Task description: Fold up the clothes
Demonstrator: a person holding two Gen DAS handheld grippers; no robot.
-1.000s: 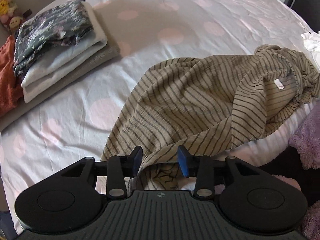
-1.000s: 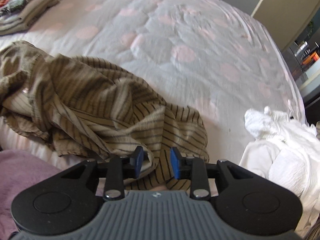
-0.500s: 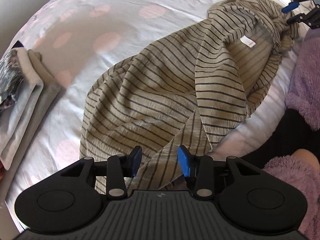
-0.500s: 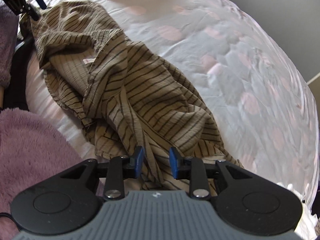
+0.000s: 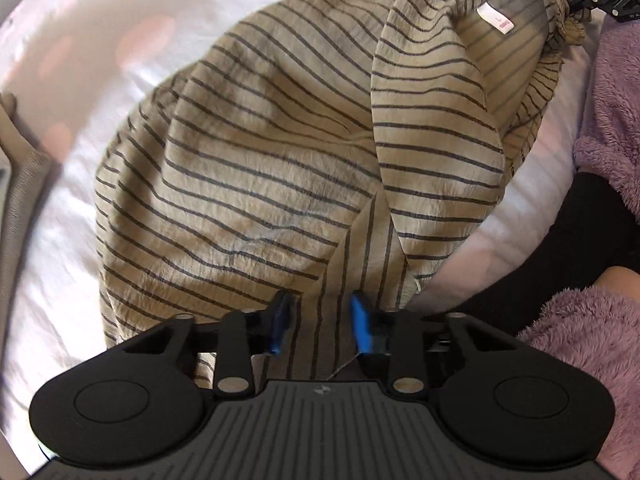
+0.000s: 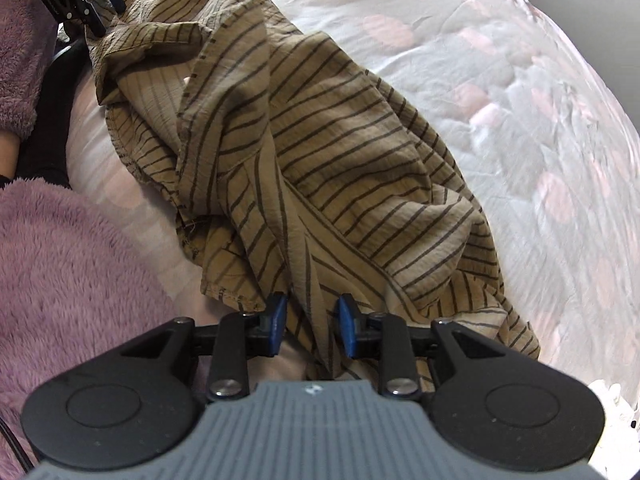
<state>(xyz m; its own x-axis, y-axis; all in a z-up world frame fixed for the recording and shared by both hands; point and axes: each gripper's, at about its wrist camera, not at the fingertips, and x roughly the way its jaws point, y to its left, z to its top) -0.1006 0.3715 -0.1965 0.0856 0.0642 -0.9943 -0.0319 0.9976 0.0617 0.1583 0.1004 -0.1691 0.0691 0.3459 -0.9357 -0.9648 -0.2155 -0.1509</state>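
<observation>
A white bed (image 6: 500, 80) with pink spots fills both frames, and a crumpled tan striped garment (image 5: 280, 160) lies across it — centre of each view. The left tongs (image 5: 320, 328) and right tongs (image 6: 310, 326) each stand partly open with striped cloth between their blue pads; whether they pinch it I cannot tell — a white label (image 5: 496, 20) shows at upper right.

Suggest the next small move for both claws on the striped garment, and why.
Probably close both claws: the left claw and right claw sit open, straddling opposite ends of the crumpled tan dark-striped garment, so gripping should let it be spread on the pink-dotted white bedsheet.
</observation>
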